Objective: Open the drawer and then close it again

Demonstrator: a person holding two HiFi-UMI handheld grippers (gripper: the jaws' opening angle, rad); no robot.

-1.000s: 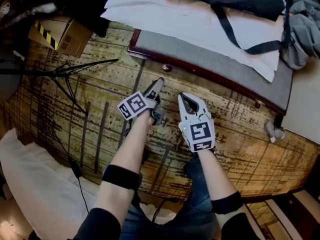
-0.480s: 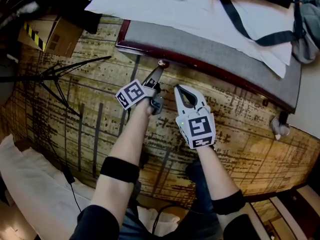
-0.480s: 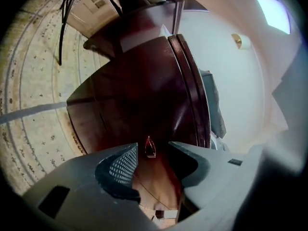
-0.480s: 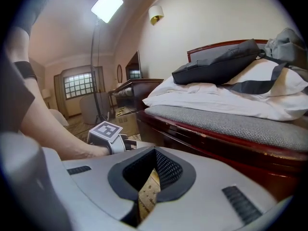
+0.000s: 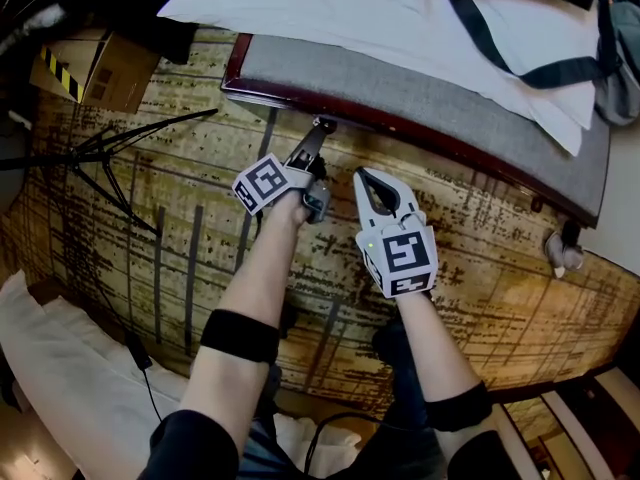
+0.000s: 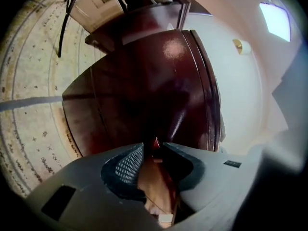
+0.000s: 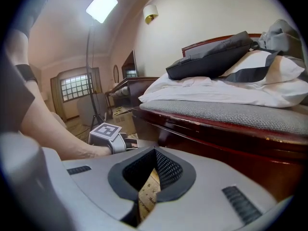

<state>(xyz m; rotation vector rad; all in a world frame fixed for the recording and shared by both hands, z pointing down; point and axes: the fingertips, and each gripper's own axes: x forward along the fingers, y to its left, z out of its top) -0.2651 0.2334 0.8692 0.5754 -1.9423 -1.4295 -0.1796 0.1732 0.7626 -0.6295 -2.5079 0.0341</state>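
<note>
Left gripper view alone: the glossy dark-red drawer's [image 6: 144, 85] knob [image 6: 155, 142] is flanked, ungripped, by the left gripper's [image 5: 321, 125] just-closing jaws. The right gripper [image 7: 154, 150] is seen shut, empty.

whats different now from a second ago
The left claw moved forward to the bed drawer's knob, and its jaws have just been closing with the knob between them, not visibly clamped yet. The drawer front stayed shut; the right claw stayed shut and empty.
</note>
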